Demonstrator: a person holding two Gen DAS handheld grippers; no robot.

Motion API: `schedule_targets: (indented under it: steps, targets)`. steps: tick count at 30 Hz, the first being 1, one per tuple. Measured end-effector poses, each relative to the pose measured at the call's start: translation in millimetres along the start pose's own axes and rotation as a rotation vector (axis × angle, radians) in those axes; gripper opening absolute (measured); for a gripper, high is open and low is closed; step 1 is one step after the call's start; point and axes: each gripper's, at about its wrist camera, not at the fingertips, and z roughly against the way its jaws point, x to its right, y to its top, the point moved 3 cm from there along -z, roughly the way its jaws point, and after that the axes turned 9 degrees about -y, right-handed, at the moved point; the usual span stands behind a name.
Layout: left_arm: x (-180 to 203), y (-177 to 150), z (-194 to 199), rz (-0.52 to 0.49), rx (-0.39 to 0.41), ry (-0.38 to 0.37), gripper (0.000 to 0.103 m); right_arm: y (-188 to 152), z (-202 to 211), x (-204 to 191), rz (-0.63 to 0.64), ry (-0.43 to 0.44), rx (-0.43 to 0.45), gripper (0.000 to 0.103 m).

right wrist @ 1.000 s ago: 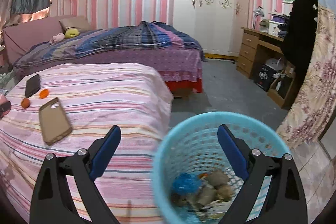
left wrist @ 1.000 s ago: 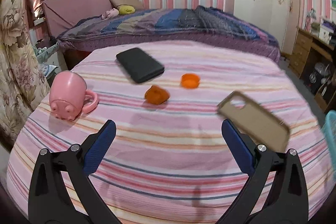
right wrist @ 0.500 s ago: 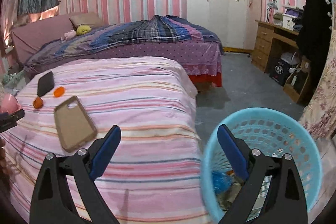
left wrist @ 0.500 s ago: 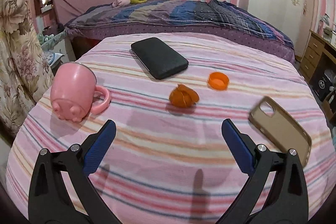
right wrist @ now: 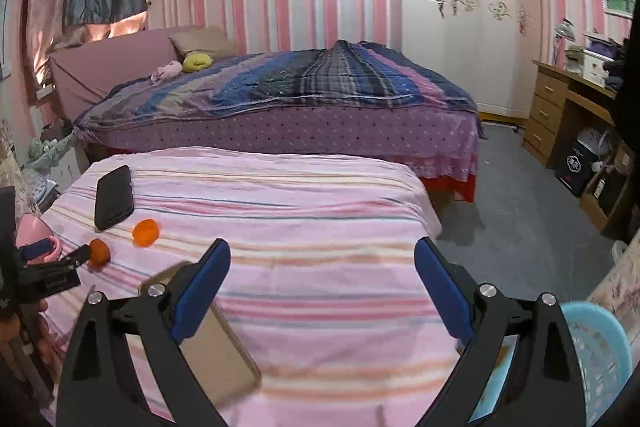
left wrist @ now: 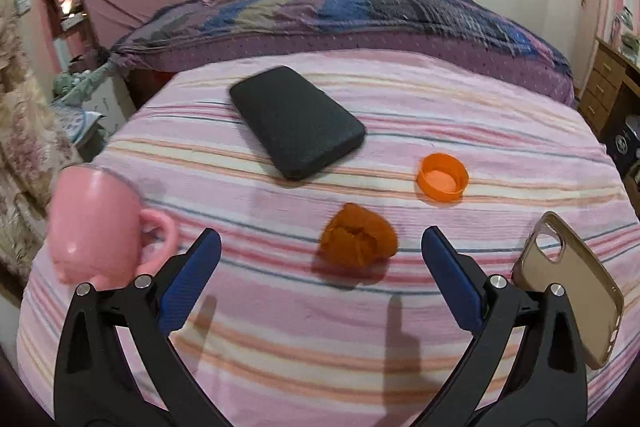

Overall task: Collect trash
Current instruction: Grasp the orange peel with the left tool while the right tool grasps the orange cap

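A crumpled orange scrap (left wrist: 358,240) lies on the pink striped cloth, just ahead of my open, empty left gripper (left wrist: 320,267), between its fingertips' line and slightly right. An orange cap (left wrist: 442,177) lies beyond it to the right. In the right wrist view the scrap (right wrist: 99,253) and the cap (right wrist: 145,232) sit at the far left, with the left gripper (right wrist: 76,255) touching or nearly touching the scrap. My right gripper (right wrist: 322,273) is open and empty over the cloth. A light blue basket (right wrist: 600,355) stands on the floor at lower right.
A black phone (left wrist: 296,119) lies behind the scrap. A pink mug (left wrist: 94,227) stands at the left. A tan phone case (left wrist: 572,291) lies at the right, and under my right gripper's left finger (right wrist: 216,339). A bed (right wrist: 280,99) is behind; a desk (right wrist: 568,115) at right.
My left gripper has moved forward and closer to the orange scrap. My right gripper has swung left from above the basket to over the cloth; the basket now sits at the frame's lower right.
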Motion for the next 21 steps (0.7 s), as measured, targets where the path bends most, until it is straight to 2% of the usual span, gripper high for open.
schedule_targets:
  steps: [2,4,6,8,9,12,15,17,18,21]
  targets:
    - [4,2,-11,-0.011,-0.03,-0.008,0.096,5,-11,-9,0.029,-0.003,-0.006,0.091]
    - [4,3,-21,-0.004,-0.065,-0.024,0.086,7,-17,-15,0.037,-0.004,-0.014,0.091]
    - [4,2,-30,0.009,-0.099,-0.071,0.062,14,-24,-23,0.043,-0.007,-0.023,0.091]
    - [3,2,-32,0.019,-0.102,-0.092,0.057,16,-32,-33,0.041,-0.002,-0.04,0.091]
    - [3,2,-32,0.017,-0.098,-0.101,0.045,18,-34,-33,0.039,0.003,-0.044,0.091]
    - [4,2,-27,-0.001,-0.086,-0.116,0.031,20,-41,-49,0.034,0.038,-0.071,0.091]
    - [-3,3,-16,-0.02,-0.049,-0.084,0.026,20,-44,-64,0.054,0.057,-0.08,0.091]
    - [-13,4,-9,-0.023,-0.027,-0.053,0.024,20,-45,-76,0.077,0.075,-0.082,0.091]
    - [-17,4,-6,-0.02,-0.019,-0.04,0.024,20,-45,-98,0.111,0.094,-0.083,0.091]
    - [-38,4,5,0.006,0.004,-0.008,0.024,19,-50,-111,0.137,0.111,-0.086,0.091]
